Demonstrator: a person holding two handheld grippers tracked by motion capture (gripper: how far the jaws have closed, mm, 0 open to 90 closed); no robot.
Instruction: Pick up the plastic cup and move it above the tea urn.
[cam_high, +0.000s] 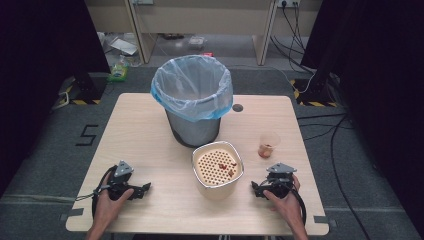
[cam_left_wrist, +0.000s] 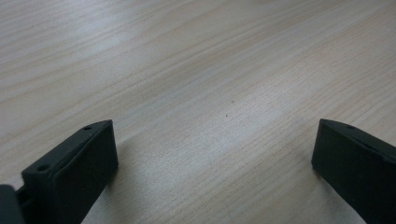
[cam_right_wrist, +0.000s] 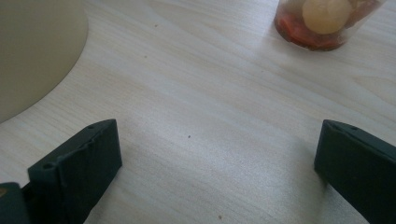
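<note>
Your right gripper (cam_high: 260, 189) rests on the table (cam_high: 150, 130) at its near right, jaws spread wide and holding nothing; in the right gripper view bare wood lies between them. The cup (cam_high: 269, 145) stands ahead of that gripper and a little to its right, near but not touching, upright, with reddish scraps and a pale round piece in its bottom (cam_right_wrist: 327, 21). That is the relation your next move turns on: the cup lies forward of the right jaws, slightly off their centre line, so you would need to swing the gripper a touch rightward before pushing forward to bracket it.

Your left gripper (cam_high: 141, 190) sits at the near left, also wide open and empty, with plain wood in front of it. It is well apart from the cup, and the strainer pot (cam_high: 218, 170) stands between them, so the right hand is clearly the nearer one.

The strainer pot is just to the left of your right gripper, its perforated insert holding a few red bits. The bin (cam_high: 193, 100), lined with a blue bag, stands behind it, towards the far middle of the table.

The cup looks light and thin-walled; I judge a gentle squeeze around its middle is safest.
</note>
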